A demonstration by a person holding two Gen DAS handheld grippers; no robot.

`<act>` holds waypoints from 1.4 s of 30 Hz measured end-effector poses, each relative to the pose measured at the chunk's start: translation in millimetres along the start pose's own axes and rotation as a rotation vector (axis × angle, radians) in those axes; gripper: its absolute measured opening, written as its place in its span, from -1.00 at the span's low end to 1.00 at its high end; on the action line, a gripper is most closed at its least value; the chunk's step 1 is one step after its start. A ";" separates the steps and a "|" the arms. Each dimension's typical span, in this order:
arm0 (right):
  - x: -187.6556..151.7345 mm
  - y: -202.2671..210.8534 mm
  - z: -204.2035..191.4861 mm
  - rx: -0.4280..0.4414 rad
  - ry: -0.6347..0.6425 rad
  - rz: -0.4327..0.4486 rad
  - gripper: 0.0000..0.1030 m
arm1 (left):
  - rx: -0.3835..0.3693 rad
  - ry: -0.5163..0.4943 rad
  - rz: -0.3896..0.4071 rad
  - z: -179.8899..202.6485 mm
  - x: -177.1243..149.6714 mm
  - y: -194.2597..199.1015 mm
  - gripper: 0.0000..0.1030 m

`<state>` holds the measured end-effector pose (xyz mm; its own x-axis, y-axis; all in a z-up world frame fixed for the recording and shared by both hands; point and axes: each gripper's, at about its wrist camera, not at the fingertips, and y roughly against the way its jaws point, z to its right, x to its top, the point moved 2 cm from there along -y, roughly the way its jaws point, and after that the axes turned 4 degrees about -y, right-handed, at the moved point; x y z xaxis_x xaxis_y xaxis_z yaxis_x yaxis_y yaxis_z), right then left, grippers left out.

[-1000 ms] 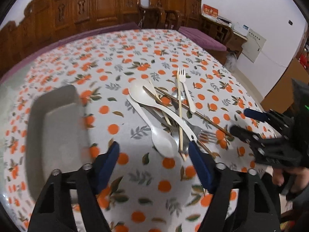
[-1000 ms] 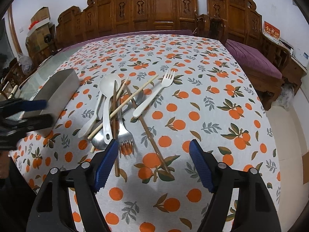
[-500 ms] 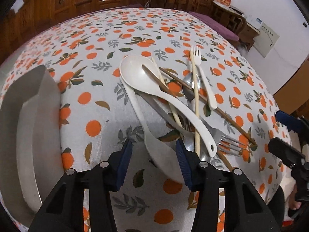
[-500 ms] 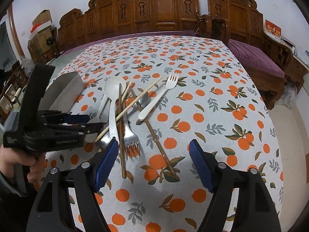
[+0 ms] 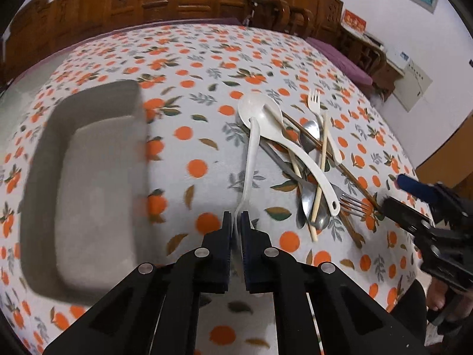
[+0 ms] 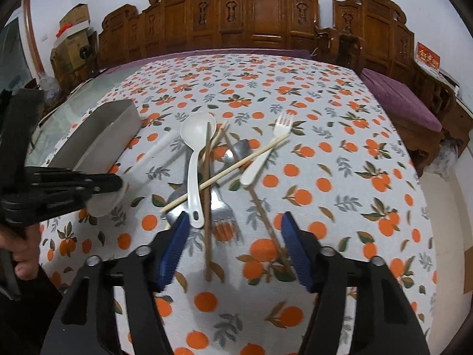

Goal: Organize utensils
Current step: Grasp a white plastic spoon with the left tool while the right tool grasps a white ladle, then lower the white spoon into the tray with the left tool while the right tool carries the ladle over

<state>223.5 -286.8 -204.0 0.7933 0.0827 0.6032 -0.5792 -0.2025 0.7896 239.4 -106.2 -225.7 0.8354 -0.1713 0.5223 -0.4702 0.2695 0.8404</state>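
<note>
Looks barely begun. Shows nothing inside the grey tray (image 5: 88, 177) at the left of the counter (image 5: 207, 59): bare metal only, though blurred in the left wrist view. Has the left tool (image 5: 235, 216) pressed together on the thin edge of a white plastic spoon (image 5: 251, 153), gripping it at the bowl end, with the handle reaching away toward the heap and ending over the bowl of the white ladle (image 5: 260, 112). Cannot tell whether that handle tip rests on the ladle or hangs just above it. Counts, then, as the first piece picked and none delivered. Leaves everything else in one crossed pile at mid-counter, well apart from the tray: the ladle on top, a white fork (image 5: 314, 100) at the far side, a metal fork (image 5: 351, 201) with tines toward the near edge, a metal spoon (image 5: 310, 130) underneath, a pale chopstick (image 5: 322, 159) laid across, and brown chopsticks (image 5: 348, 174) running under the rest. Finds the right tool (image 6: 234, 216) over the near end of that pile, jaws closing, with the metal fork's tines and one brown chopstick end between them but nothing pinched so far. Suggests the next step is to carry the white spoon over to the tray, then to work through the tangle piece by piece, probably top items first to avoid dragging the others along.
</note>
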 end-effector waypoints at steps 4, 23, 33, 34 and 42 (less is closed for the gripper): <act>10.8 -10.7 -11.3 0.021 -0.002 0.017 -0.07 | 0.009 0.000 0.028 -9.1 -2.7 18.0 -0.90; 40.7 -88.6 -62.3 -0.125 0.212 -0.112 -0.60 | 0.038 -0.027 0.095 -12.8 -14.4 55.6 -0.90; 46.9 -63.8 -54.0 -0.050 0.127 -0.078 -0.78 | 0.051 -0.017 0.120 -22.2 -17.6 74.7 -0.90; 47.9 -59.0 -55.3 -0.034 0.119 -0.069 -0.78 | 0.054 -0.016 0.123 -23.6 -17.8 76.1 -0.90; 51.4 -38.1 -74.5 0.013 0.118 -0.025 -0.78 | 0.090 0.004 0.143 -41.6 -20.0 90.6 -0.90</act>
<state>272.4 -202.1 -194.6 0.7794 0.2024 0.5930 -0.5564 -0.2117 0.8035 191.9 -39.0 -166.0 0.7595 -0.1332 0.6368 -0.6076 0.2046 0.7674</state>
